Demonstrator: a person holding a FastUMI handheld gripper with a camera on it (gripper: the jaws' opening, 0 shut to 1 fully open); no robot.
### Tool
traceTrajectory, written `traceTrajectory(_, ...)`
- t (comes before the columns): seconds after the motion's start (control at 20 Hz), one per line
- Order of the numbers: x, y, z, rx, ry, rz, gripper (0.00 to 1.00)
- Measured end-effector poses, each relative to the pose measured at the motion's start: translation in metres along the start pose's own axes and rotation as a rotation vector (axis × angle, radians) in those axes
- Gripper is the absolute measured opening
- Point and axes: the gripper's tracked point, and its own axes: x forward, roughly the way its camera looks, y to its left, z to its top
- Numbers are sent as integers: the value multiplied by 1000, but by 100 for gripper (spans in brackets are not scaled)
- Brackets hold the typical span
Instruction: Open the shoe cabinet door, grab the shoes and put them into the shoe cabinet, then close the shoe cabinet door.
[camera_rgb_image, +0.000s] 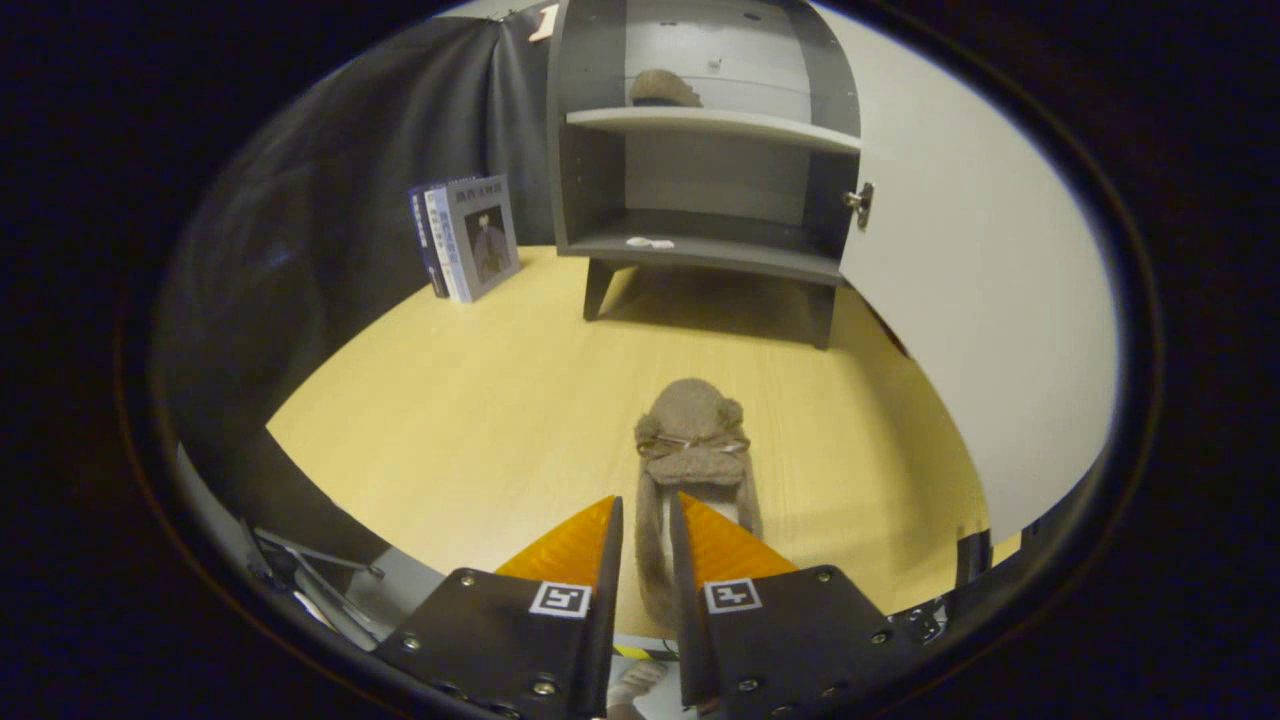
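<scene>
A brown fuzzy shoe (692, 440) points toward the cabinet, its toe beyond my fingers and its heel end running back between them. My gripper (645, 505) is shut on the shoe's left side wall, with both fingers pressing on it. Whether the shoe touches the wooden table (470, 400) I cannot tell. Straight ahead stands the grey shoe cabinet (700, 255), with its white door (980, 290) swung wide open to the right. A second brown shoe (663, 90) lies on the upper shelf. The lower shelf holds only a small white scrap (650, 242).
Two upright books (468, 238) lean against the black cloth wall to the left of the cabinet. The door's knob (860, 202) sticks out at the cabinet's right side. The cabinet stands on short legs above the table.
</scene>
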Motion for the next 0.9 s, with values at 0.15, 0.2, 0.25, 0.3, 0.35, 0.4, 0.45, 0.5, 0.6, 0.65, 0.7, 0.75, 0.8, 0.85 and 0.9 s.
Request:
traceTrajectory(0.15,26,-1,-24,-22,49,-30,27)
traceTrajectory(0.2,31,-2,-24,-39,49,-42,27)
traceTrajectory(0.25,36,-3,-19,-62,31,-58,27)
traceTrajectory(0.3,39,-4,-23,-93,43,-74,27)
traceTrajectory(0.35,42,-3,-27,-114,55,-77,27)
traceTrajectory(0.4,44,-2,-26,-132,56,-78,27)
traceTrajectory(0.45,51,-10,-22,-144,53,-103,29)
traceTrajectory(0.5,47,-9,-27,-136,54,-101,22)
traceTrajectory(0.6,45,-6,-26,-122,63,-85,15)
traceTrajectory(0.65,45,-7,-26,-111,57,-84,15)
traceTrajectory(0.7,44,-7,-24,-119,65,-83,2)
traceTrajectory(0.75,43,-7,-21,-123,61,-82,2)
traceTrajectory(0.8,41,-8,-16,-115,47,-83,2)
traceTrajectory(0.85,39,-10,-7,-103,26,-86,2)
traceTrajectory(0.9,37,-14,1,-95,9,-93,2)
